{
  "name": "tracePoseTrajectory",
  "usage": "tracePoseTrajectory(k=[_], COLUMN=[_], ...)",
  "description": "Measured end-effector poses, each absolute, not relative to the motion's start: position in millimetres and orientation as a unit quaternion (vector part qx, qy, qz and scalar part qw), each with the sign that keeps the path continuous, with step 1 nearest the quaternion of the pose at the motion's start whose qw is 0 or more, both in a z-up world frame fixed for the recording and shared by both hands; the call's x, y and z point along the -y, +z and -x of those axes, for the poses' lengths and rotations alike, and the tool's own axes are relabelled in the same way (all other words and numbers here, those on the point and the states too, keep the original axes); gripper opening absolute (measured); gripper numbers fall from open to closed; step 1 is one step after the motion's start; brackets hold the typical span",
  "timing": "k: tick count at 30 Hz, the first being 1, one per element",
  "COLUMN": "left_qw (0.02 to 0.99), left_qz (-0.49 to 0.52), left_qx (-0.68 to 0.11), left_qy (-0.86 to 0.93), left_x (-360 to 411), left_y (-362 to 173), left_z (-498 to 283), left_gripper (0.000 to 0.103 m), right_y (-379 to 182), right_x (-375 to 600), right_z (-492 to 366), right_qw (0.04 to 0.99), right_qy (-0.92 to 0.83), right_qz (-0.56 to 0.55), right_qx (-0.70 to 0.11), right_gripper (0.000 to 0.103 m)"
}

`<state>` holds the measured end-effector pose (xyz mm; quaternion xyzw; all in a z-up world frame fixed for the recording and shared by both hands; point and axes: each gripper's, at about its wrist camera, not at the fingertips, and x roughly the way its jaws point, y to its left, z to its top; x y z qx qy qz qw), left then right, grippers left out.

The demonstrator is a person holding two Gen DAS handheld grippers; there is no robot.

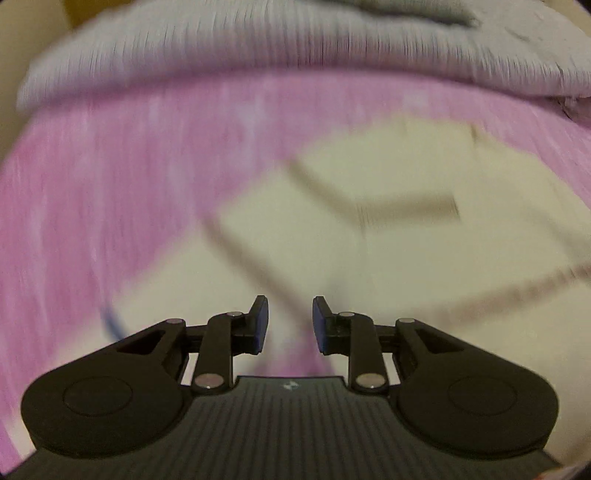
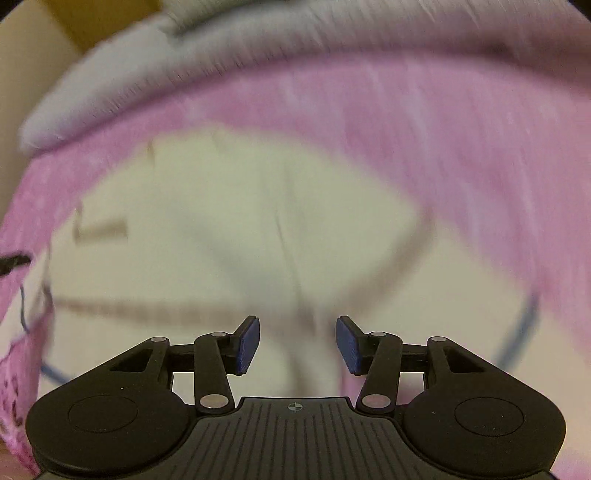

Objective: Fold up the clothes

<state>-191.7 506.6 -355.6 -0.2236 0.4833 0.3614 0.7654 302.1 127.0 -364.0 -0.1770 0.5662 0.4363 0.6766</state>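
A cream-white garment (image 1: 369, 236) lies folded in layers on a pink cover (image 1: 110, 192); both views are motion-blurred. My left gripper (image 1: 290, 323) hangs above the garment's near edge, its blue pads apart with nothing between them. In the right wrist view the same white garment (image 2: 236, 229) spreads over the pink cover (image 2: 461, 147). My right gripper (image 2: 297, 343) hovers over it with its pads wide apart and empty. Whether the pads touch the cloth below cannot be told.
A grey ribbed blanket or garment (image 1: 258, 48) is bunched along the far side, also seen as the grey fabric (image 2: 122, 70) at upper left. A thin blue line (image 2: 517, 332) runs over the cover at the right. A cream wall and tan edge (image 2: 55, 33) lie beyond.
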Motion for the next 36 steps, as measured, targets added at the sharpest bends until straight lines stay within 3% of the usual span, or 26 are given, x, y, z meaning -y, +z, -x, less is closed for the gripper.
tracePoseTrajectory(k=[9, 14, 22, 30, 32, 34, 35, 36], left_qw=[0.707, 0.685, 0.652, 0.665, 0.673, 0.681, 0.688, 0.695], left_qz=[0.362, 0.403, 0.483, 0.465, 0.441, 0.438, 0.432, 0.421], left_qx=[-0.512, -0.519, -0.435, -0.431, -0.442, -0.443, -0.441, -0.440], left_qy=[0.328, 0.316, 0.391, 0.396, 0.397, 0.385, 0.382, 0.382], left_x=[-405.1, -364.5, -324.0, -298.8, -295.3, -295.5, -294.3, -292.4], left_y=[-365.8, -374.7, -390.1, -388.4, -389.6, -386.4, -381.4, -375.4], left_z=[289.8, 317.6, 345.8, 333.3, 326.2, 322.3, 321.4, 320.6], left_gripper=[0.023, 0.028, 0.040, 0.040, 0.038, 0.006, 0.006, 0.005], right_y=[-372.7, -367.9, -390.0, -376.8, -389.1, -400.4, -399.8, -395.9], right_x=[-20.1, -1.1, 26.3, 57.3, 62.1, 66.0, 65.6, 63.9], right_z=[-215.6, -188.3, -175.6, -177.1, -176.4, -173.4, -170.3, -167.9], right_qw=[0.645, 0.646, 0.638, 0.656, 0.646, 0.640, 0.644, 0.643], right_qy=[0.310, 0.314, 0.344, 0.367, 0.358, 0.350, 0.351, 0.363], right_qz=[0.085, 0.113, 0.128, 0.118, 0.104, 0.089, 0.088, 0.091], right_qx=[-0.693, -0.686, -0.677, -0.649, -0.667, -0.678, -0.673, -0.668], right_gripper=[0.050, 0.050, 0.050, 0.050, 0.050, 0.049, 0.039, 0.008])
